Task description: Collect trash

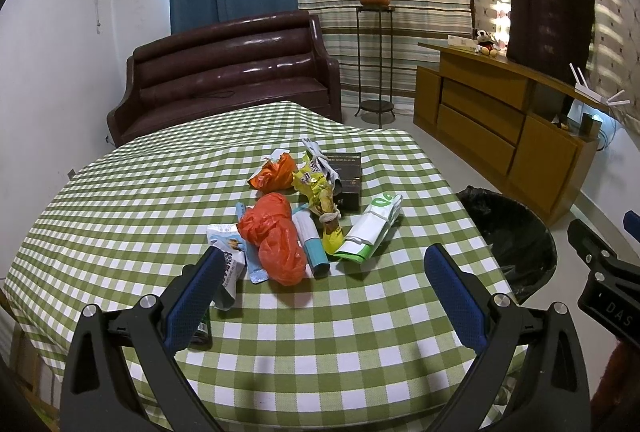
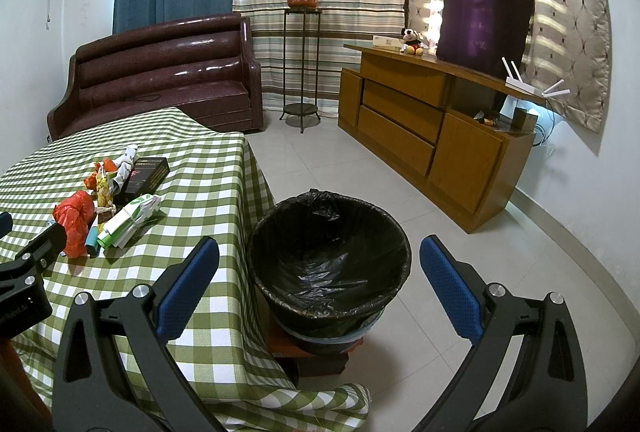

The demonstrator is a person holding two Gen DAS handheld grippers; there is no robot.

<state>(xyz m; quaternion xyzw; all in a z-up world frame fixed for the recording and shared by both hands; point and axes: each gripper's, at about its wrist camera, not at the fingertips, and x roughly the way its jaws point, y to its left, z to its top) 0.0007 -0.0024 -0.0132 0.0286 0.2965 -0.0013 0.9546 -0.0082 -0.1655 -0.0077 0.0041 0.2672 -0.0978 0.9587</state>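
With both the left gripper (image 1: 324, 272) and right gripper (image 2: 320, 272) spread and empty, the left best closes squarely on 1 piece, the orange bag (image 1: 272, 236), before carrying it to the bin (image 2: 332, 256).

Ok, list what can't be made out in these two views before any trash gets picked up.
- Left wrist view: a dark item near the table edge, mostly hidden behind the left hand-held gripper finger.
- Left wrist view: the bin is partly cut off by the table.
- Right wrist view: what props up the bin is mostly hidden under it.
- Both views: print on the wrappers is too small to read.
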